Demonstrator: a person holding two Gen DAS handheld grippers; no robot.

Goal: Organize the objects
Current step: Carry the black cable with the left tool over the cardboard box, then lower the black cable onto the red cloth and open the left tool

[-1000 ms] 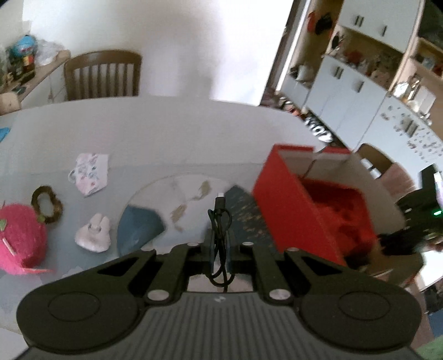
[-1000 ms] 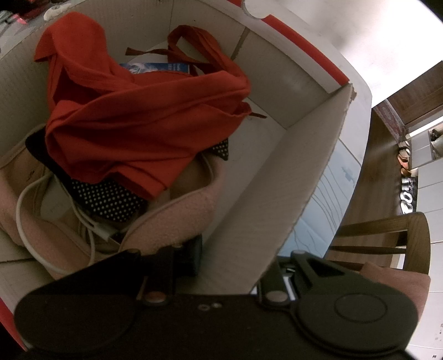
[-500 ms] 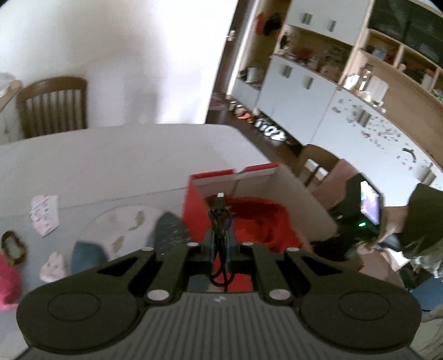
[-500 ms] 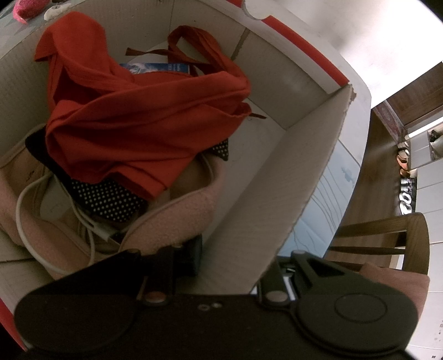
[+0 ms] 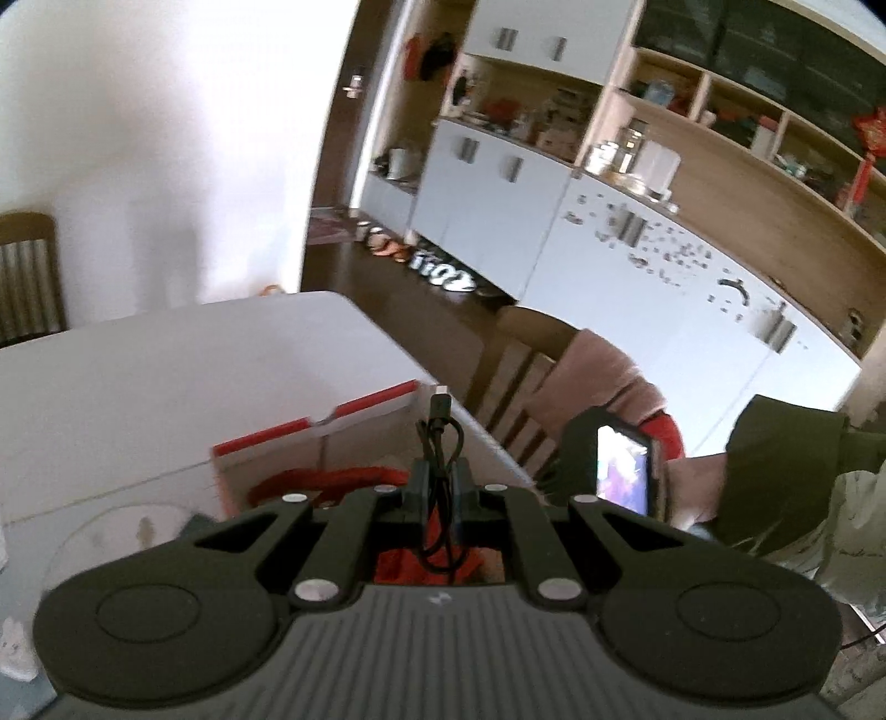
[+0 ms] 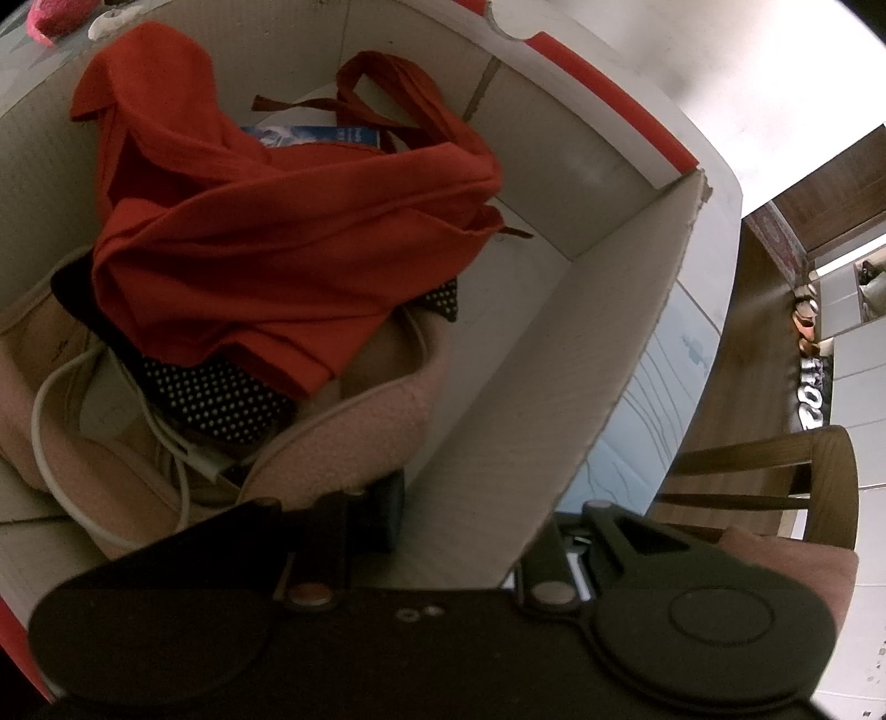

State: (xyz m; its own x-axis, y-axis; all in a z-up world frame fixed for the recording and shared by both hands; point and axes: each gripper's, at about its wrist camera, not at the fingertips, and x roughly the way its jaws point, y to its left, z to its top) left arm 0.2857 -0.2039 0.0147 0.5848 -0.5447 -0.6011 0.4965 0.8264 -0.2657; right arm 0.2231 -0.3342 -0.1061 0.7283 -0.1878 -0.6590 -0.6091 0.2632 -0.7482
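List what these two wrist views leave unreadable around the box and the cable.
- Black cable: left wrist view; its lower loop runs behind the left gripper.
- Box: left wrist view, its inside is mostly behind the gripper body.
- Blue packet: right wrist view, mostly buried under the red cloth; print too small.
- Right gripper: the box wall stands between its fingers and hides the outer fingertip.

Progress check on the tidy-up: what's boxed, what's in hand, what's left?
Boxed: red cloth, polka-dot fabric, white cable. In hand: left gripper pinches a black cable above the box; right gripper clamps its wall. Left: pink plush and a white item outside.
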